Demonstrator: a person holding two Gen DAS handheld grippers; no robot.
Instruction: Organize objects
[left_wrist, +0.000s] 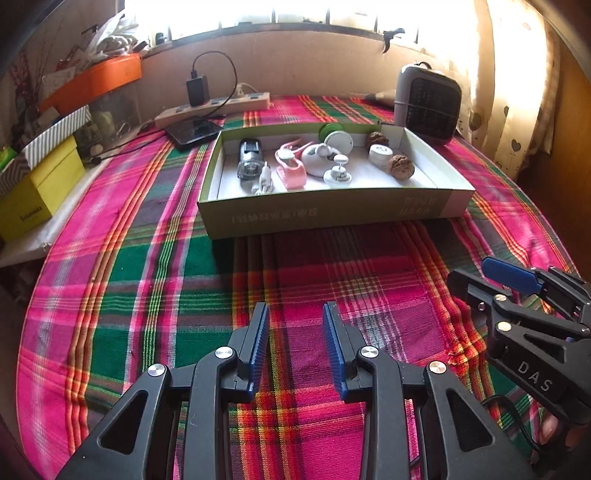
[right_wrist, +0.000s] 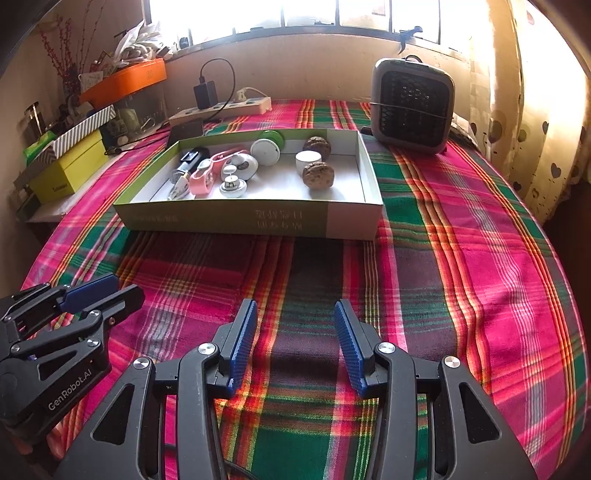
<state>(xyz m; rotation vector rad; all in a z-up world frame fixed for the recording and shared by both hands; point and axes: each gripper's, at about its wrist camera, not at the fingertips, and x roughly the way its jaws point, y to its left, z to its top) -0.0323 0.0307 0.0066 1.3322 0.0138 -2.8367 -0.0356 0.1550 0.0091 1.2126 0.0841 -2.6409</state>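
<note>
A shallow green cardboard tray (left_wrist: 332, 216) (right_wrist: 221, 218) sits on the plaid tablecloth and holds several small items: two walnuts (left_wrist: 400, 167) (right_wrist: 318, 175), a small white cup (left_wrist: 380, 154) (right_wrist: 308, 160), a pink clip (left_wrist: 291, 170) (right_wrist: 201, 181), a white round gadget (left_wrist: 317, 159) (right_wrist: 243, 166), a white-and-green disc (left_wrist: 338, 140) (right_wrist: 266, 149), a white knob (left_wrist: 338, 173) (right_wrist: 232, 184) and a dark metal part (left_wrist: 250, 160) (right_wrist: 188, 158). My left gripper (left_wrist: 294, 314) (right_wrist: 99, 291) is open and empty, well short of the tray. My right gripper (right_wrist: 295, 310) (left_wrist: 476, 273) is open and empty beside it.
A grey heater (left_wrist: 428, 103) (right_wrist: 412, 105) stands behind the tray's right end. A power strip with charger (left_wrist: 214, 105) (right_wrist: 221, 107) and a dark phone (left_wrist: 194, 131) lie behind the left. Yellow and orange boxes (left_wrist: 40, 188) (right_wrist: 66, 170) are stacked at the far left.
</note>
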